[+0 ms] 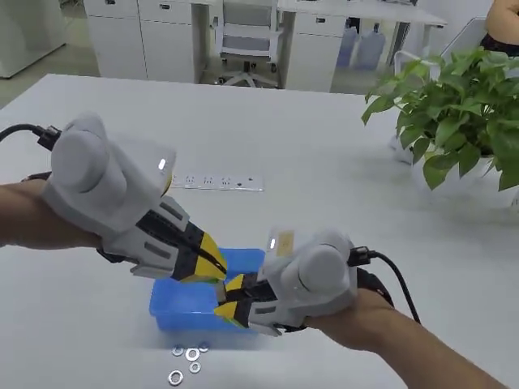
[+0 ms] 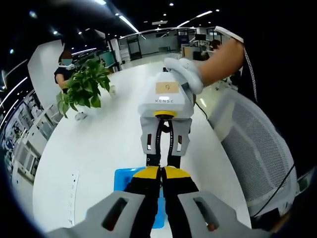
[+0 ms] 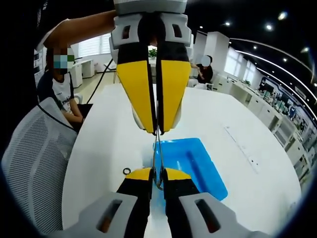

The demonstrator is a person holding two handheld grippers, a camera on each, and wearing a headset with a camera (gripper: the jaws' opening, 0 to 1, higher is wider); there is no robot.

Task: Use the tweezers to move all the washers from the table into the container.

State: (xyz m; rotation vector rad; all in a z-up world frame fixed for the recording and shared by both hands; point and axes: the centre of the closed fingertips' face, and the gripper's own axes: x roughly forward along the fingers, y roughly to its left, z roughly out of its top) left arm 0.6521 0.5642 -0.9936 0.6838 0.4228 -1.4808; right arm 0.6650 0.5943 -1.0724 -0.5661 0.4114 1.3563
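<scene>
**Fig. 1. Tweezers held between two hand-held grippers above the container.** The left gripper (image 1: 215,271) and right gripper (image 1: 229,298) meet tip to tip over the shallow blue plastic container (image 1: 182,312) on the white table (image 1: 324,146). In the right gripper view, the thin bare-metal tweezers (image 3: 158,153) run straight from one gripper to the other. Their long axis lies along the line of both pairs of jaws. The left gripper's yellow-tipped jaws are pressed together on the far end of the tweezers, and the right gripper's jaws pinch the near end. Which end carries the working tips cannot be told.

The small silver steel washers (image 1: 188,356) lie in a loose cluster on the table, just outside the container wall that faces the person. They are below and slightly left of the jaw tips in the head view. One of them (image 3: 127,171) shows just left of the right gripper's jaws. The right gripper is judged the nearer of the two, so the coming reach runs down and toward the person.

Lettering: a label (image 2: 167,100) on the right gripper's housing appears to read "XENSE". The markings on the flush socket strip (image 1: 215,182) are too small to read.
</scene>
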